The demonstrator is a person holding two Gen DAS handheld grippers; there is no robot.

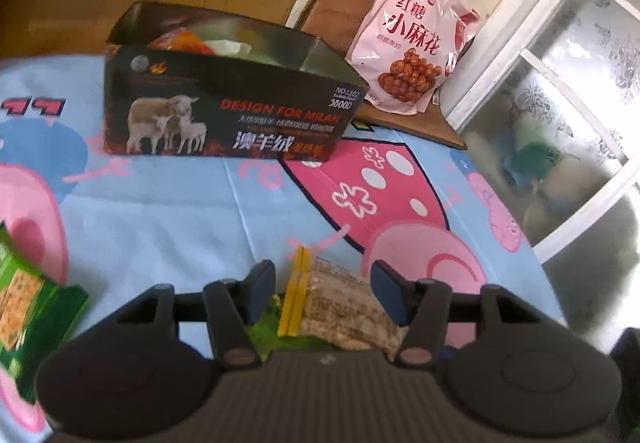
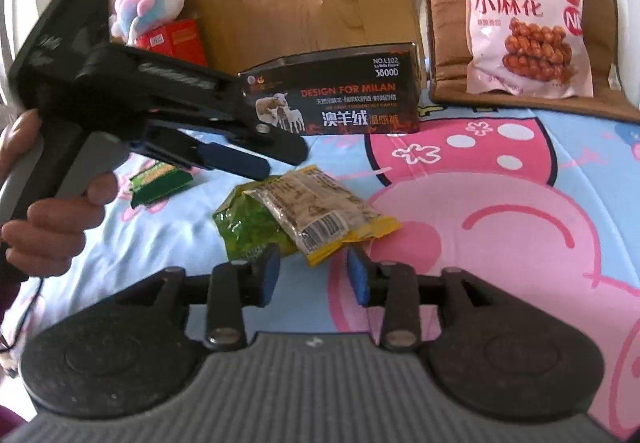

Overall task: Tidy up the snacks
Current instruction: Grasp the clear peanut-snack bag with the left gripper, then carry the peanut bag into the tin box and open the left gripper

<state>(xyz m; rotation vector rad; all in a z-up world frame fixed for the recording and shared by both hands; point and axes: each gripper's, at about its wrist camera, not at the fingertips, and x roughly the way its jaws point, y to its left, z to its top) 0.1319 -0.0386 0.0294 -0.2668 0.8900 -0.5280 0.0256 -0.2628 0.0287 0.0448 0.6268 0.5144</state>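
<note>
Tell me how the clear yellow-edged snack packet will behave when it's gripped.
The yellow-edged packet is thin film, so it will probably flop and crinkle. It looks light. It overlaps the green packet, which may get dragged along. The glossy wrapper might slip.

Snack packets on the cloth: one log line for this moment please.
left gripper: open over yellow packet | right gripper: open, near it | green packet: beneath | box: partly filled
</note>
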